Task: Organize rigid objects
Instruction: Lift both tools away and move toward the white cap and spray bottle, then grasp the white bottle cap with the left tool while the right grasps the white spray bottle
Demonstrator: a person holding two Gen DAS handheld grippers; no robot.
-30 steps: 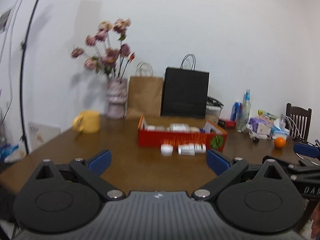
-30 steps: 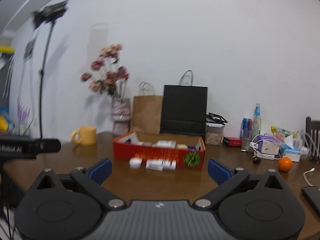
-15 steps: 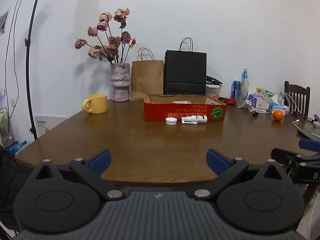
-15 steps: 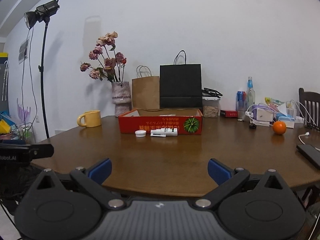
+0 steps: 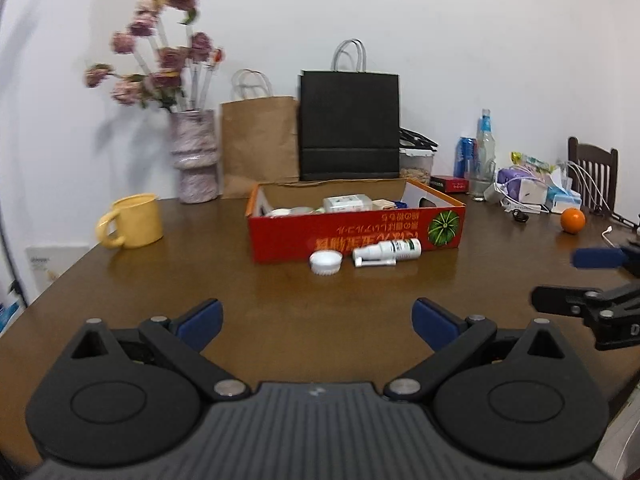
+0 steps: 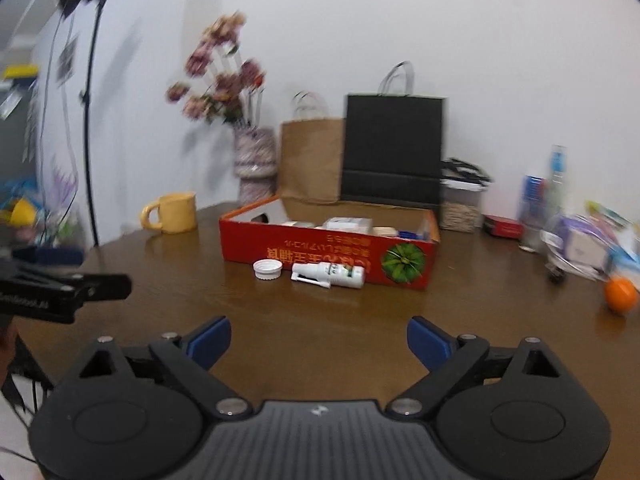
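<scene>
A red cardboard box (image 5: 356,232) (image 6: 328,254) stands mid-table holding several small white containers. Just in front of it lie a white spray bottle (image 5: 387,252) (image 6: 329,273) on its side and a white round cap (image 5: 326,262) (image 6: 267,269). My left gripper (image 5: 316,318) hovers open over the near table, well short of them, nothing between its fingers. My right gripper (image 6: 319,340) is also short of them; its jaws are closing a little but stand wide with nothing between them. Each gripper shows at the edge of the other's view.
A yellow mug (image 5: 132,221) sits left of the box. A vase of flowers (image 5: 195,156), a brown paper bag (image 5: 260,144) and a black bag (image 5: 349,126) line the wall. Bottles, packets and an orange (image 5: 572,220) crowd the right side; a lamp stand (image 6: 90,120) is far left.
Both grippers dropped back toward the table edge half a second ago, then moved forward over the table again, so the box looks nearer. The right jaws narrowed slightly.
</scene>
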